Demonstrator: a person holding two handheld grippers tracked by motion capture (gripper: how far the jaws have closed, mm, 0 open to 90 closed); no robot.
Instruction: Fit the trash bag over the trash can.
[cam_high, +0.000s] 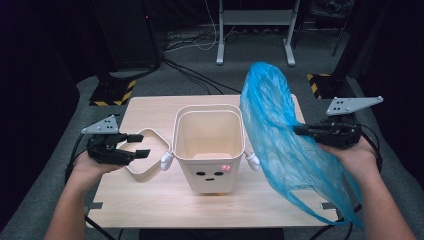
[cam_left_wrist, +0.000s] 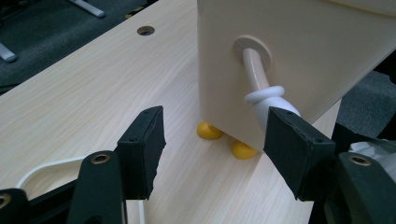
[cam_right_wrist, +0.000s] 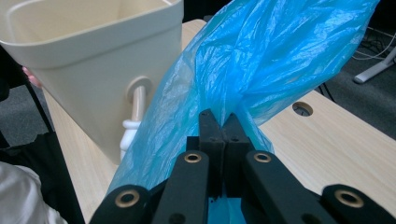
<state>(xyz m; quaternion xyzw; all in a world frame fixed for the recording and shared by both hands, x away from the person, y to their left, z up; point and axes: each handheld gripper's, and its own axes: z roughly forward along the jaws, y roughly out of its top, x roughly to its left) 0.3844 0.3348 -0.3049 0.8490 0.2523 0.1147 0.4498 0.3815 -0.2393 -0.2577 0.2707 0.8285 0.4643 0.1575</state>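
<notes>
Right gripper (cam_high: 300, 131) at 3 o'clock: jaws pressed together, pinching blue bag (cam_high: 272, 130), which hangs beside the bin (cam_high: 208, 150) at table (cam_high: 150, 200) centre. Left gripper (cam_high: 136, 145) at 9 o'clock: jaws spread, empty, near the bin's white side arm (cam_left_wrist: 266, 95) and a loose rim (cam_high: 150, 157).

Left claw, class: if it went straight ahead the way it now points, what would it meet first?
Most likely the cream bin: the left claw stands open, aimed at the bin's side wall near its white arm-shaped handle and yellow feet. Depth is unclear, so the handle might touch first.
</notes>
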